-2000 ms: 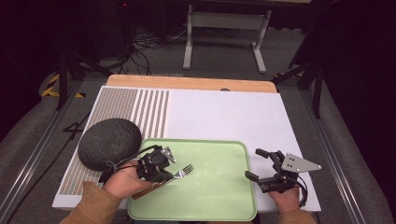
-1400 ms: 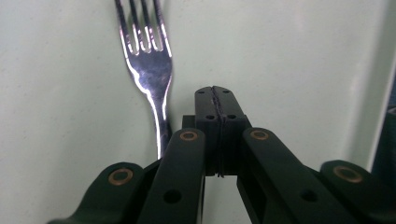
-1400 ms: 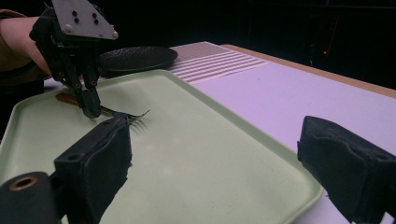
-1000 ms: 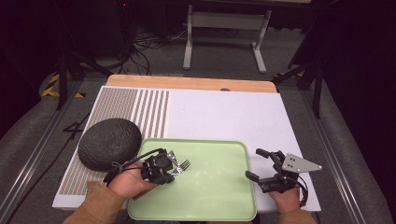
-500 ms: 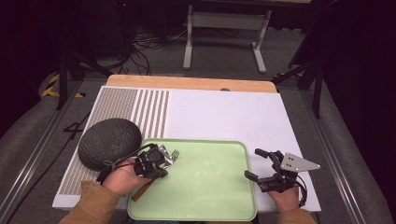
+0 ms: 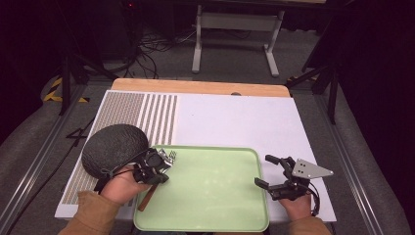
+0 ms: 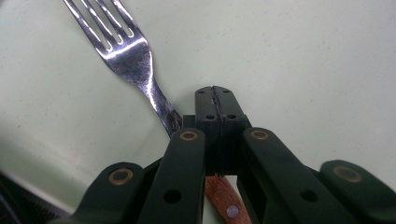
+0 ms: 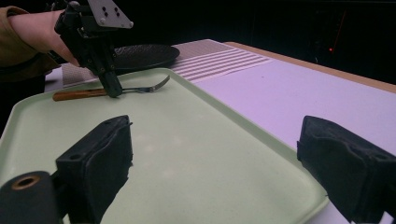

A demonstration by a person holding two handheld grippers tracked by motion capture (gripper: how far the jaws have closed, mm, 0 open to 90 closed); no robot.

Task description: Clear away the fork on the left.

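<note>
surface: white mat [image 6: 235,117], green tray [image 6: 215,196] | left gripper [image 6: 157,166] closed beside fork [image 7: 126,51] | right gripper [image 6: 274,172] open, empty

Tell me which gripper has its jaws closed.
The left gripper, beside the fork on the green tray; the right gripper stands wide open.

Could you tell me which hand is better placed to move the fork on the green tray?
Left: its tongs are shut at the fork. The right tongs stand open, apart, near the tray's far edge.
</note>
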